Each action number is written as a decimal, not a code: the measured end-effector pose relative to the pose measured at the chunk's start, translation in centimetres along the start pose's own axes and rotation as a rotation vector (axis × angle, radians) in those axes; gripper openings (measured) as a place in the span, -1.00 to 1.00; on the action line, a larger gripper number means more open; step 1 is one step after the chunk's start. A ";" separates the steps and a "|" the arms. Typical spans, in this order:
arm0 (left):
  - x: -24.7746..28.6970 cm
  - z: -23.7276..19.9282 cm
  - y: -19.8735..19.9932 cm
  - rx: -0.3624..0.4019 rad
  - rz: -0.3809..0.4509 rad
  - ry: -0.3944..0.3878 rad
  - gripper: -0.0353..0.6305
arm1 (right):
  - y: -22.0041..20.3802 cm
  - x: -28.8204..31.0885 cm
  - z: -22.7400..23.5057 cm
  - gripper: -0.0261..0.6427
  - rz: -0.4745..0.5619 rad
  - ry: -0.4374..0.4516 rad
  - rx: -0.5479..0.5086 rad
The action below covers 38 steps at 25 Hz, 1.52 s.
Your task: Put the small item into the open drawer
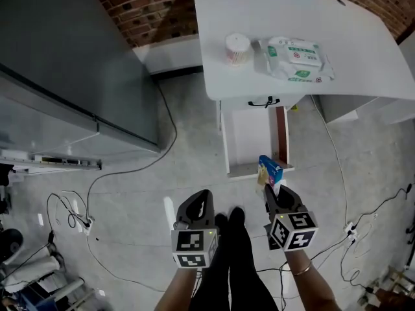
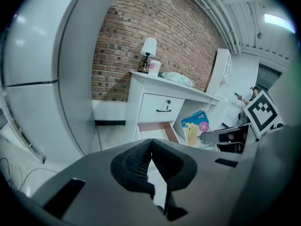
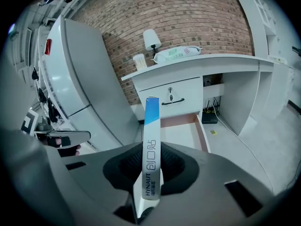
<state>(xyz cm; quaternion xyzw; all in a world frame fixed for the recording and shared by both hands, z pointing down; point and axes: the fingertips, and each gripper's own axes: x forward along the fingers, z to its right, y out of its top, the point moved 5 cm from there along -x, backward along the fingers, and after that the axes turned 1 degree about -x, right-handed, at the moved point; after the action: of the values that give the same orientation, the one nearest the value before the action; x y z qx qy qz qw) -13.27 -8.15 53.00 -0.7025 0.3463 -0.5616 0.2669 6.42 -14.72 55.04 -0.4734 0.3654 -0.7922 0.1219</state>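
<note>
Standing at the left of the room, a grey fridge point(image 1: 71, 63) is the largest thing, with a brick wall behind it. To its right is a white desk point(image 1: 363, 57). Under the desk's front edge there is a closed drawer front with a black handle point(image 1: 263, 102), and below that the drawer point(image 1: 249, 135) is pulled out, showing a bare white bottom and a reddish-brown right wall.

The left gripper point(image 1: 202, 198) hangs over the floor short of the drawer. Its jaws meet at the tips with nothing between them. The right gripper point(image 1: 275, 188) is beside it, with its jaws partly closed and its pads pressing both flat sides of the box point(image 3: 150, 149).

A pack of wipes point(image 1: 297, 59) lies near the desk's front edge, above the handle. Its green and red print is too small to read. A jar point(image 1: 237, 49) of cotton swabs stands just left of it.

The box is blue and white and is held upright, edge toward the camera. That edge reads "HYNAUT" below three Chinese characters. In the left gripper view its face shows a yellow cartoon, a pink circle and part of a word, "Banda". From the head view the box sits over the drawer's front right corner, off the drawer's bottom.
</note>
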 end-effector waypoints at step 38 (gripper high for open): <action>14.7 -5.7 -8.5 -0.123 -0.081 0.031 -0.83 | -9.1 24.5 5.3 -0.68 -0.211 -0.145 -0.124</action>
<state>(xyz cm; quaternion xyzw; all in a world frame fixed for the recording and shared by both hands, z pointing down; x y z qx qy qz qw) -15.31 -14.39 69.67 -0.7221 0.3554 -0.5605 0.1950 -0.50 -23.93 79.07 -0.5719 0.3518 -0.7402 0.0346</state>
